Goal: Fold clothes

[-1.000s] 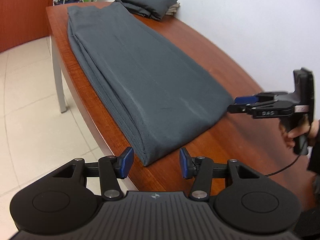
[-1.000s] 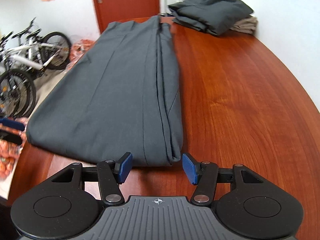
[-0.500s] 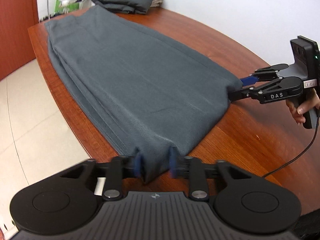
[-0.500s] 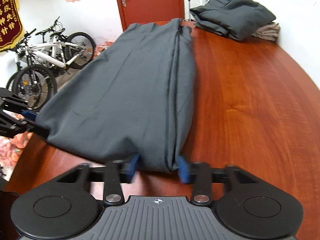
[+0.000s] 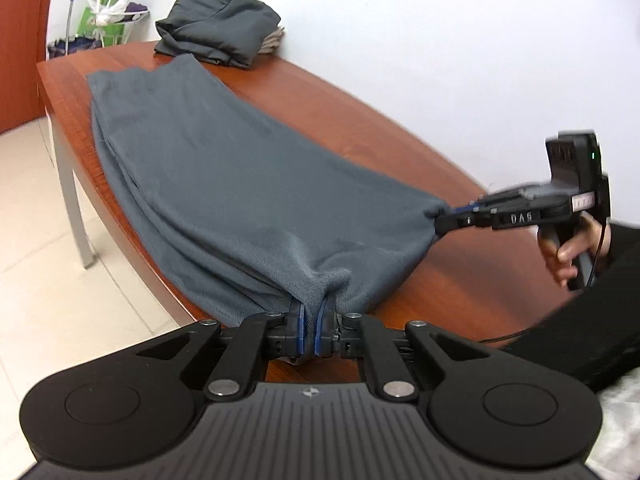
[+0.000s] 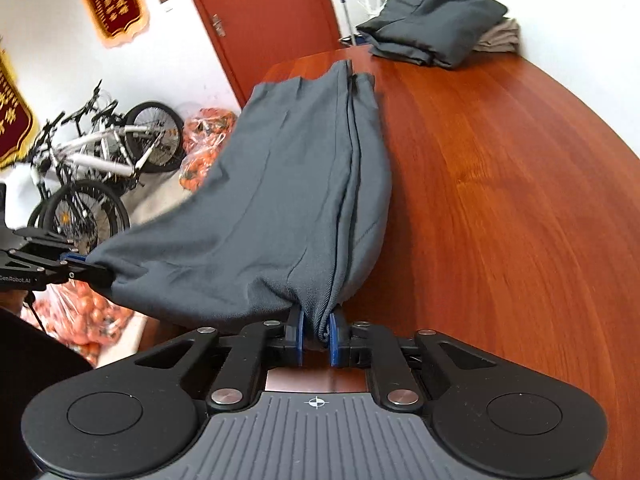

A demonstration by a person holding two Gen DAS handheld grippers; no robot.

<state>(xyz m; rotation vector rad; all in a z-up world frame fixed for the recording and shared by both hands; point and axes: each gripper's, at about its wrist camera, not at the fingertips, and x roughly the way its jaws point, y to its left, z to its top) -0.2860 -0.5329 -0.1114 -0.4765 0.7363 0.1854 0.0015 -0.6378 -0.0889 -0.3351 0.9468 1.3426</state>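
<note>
Left claw (image 5: 310, 330): clenched on one near corner of the grey garment (image 5: 248, 184), cloth bunched between the blue pads. Right claw (image 6: 316, 336): clenched on the other near corner, fabric pinched and puckered at the grip. Seen from the left wrist camera, right claw (image 5: 450, 220) out to the side, holding its corner clear of the desk (image 5: 360, 120). Near end of the garment lifted off the desk and sagging between the two claws; far end lying flat on the wood, stretched away toward the pile of folded clothes (image 6: 436, 20). Pile at the far end of the desk, just beyond the garment's far edge, against the white wall. Bicycles (image 6: 92, 168) and bags of oranges (image 6: 204, 140) on the floor, off the desk's left side.
</note>
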